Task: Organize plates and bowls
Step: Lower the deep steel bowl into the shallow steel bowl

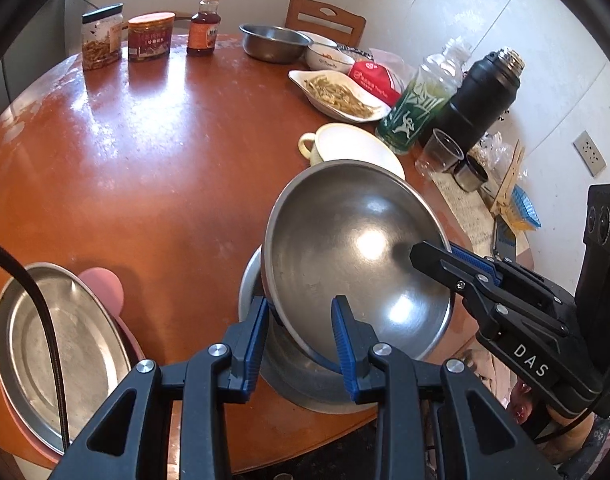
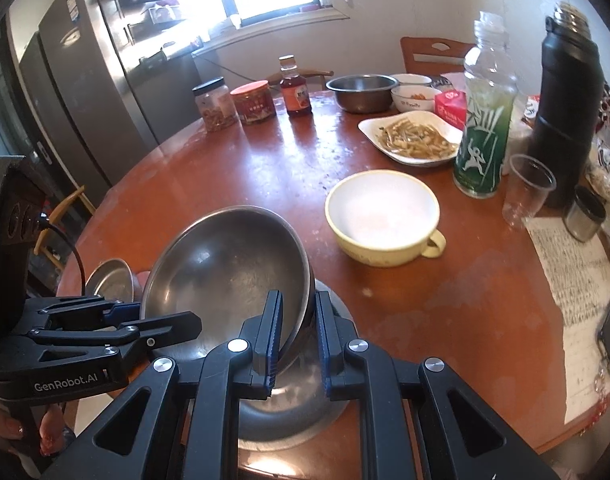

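Note:
A steel bowl (image 1: 353, 248) is tilted inside a second steel bowl (image 1: 301, 384) at the table's near edge; both also show in the right wrist view, tilted bowl (image 2: 225, 272), lower bowl (image 2: 297, 412). My left gripper (image 1: 301, 332) straddles the tilted bowl's near rim, jaws apart. My right gripper (image 2: 295, 344) is closed over the opposite rim; it shows in the left wrist view (image 1: 445, 264). A steel plate (image 1: 61, 352) lies on a pink plate (image 1: 105, 280) at left. A cream cup-bowl (image 2: 381, 216) stands beyond.
The round brown table (image 1: 145, 160) holds jars (image 1: 101, 36), a sauce bottle (image 1: 203, 24), a steel basin (image 1: 273, 42), a dish of food (image 1: 341, 94), a green bottle (image 2: 483, 128), a black flask (image 2: 565, 104), a plastic cup (image 2: 525, 192) and papers (image 2: 573, 280).

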Motion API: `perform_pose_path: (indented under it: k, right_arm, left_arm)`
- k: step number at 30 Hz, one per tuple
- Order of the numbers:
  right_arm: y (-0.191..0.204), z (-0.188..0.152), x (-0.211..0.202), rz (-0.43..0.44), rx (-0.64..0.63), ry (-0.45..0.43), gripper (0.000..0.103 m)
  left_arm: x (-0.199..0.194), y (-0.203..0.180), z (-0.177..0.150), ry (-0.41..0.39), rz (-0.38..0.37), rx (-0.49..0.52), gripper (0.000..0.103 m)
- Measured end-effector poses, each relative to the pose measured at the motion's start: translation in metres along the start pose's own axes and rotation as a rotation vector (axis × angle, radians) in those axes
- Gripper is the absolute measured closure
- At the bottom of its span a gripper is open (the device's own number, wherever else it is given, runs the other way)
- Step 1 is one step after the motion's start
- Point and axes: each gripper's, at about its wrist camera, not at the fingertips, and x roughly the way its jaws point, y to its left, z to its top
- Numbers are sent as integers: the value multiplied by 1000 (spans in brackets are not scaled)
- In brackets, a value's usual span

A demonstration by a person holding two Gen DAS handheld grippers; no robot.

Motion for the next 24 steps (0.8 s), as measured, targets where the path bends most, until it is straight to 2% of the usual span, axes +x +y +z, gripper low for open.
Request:
perform_pose_path:
  k: [24]
  right_arm:
    - [-8, -18, 14, -4, 34, 64, 85]
  left_arm:
    - [24, -3, -7, 73, 9, 17, 71]
